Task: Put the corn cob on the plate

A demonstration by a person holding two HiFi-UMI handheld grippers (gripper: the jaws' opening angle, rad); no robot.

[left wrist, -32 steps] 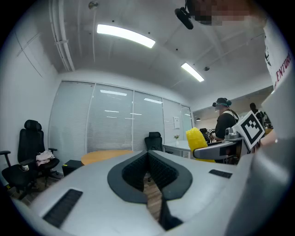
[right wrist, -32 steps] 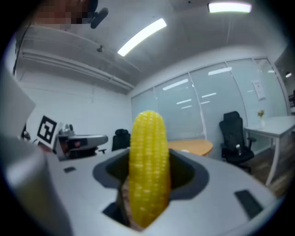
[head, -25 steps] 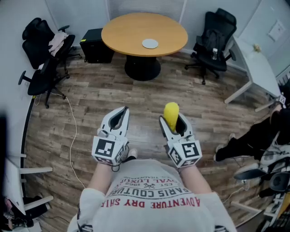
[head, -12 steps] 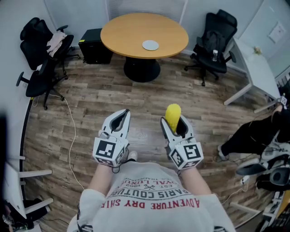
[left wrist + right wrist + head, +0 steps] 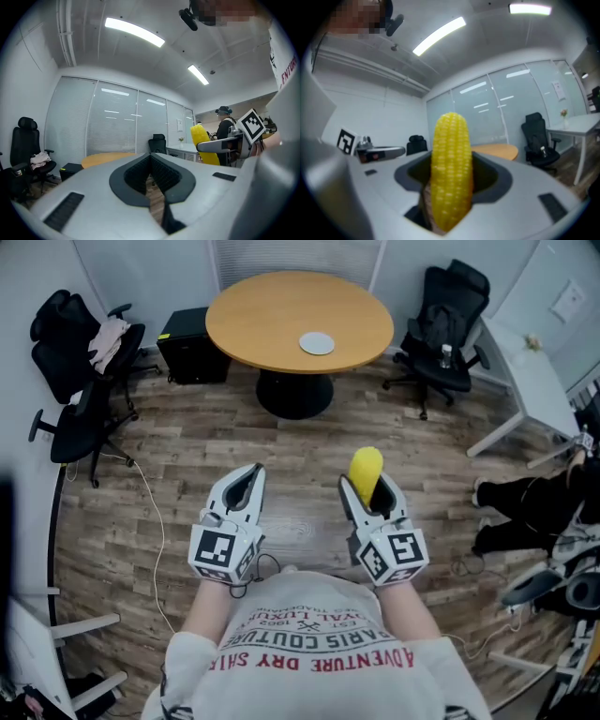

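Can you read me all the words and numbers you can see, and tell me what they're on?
"ADVENTURE DRY SHI": upside down on the person's shirt, cut off at the fold.
"PARIS COUTURE": the shirt's line above it.
Smaller shirt lines: too blurred to read.
Wall sign: too small to read.
Square markers: black-and-white patterns, no letters.

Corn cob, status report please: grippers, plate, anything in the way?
Right gripper shut on corn cob, held upright. Left gripper shut, empty. Plate on round table ahead, bare. Nothing seen blocking the path.
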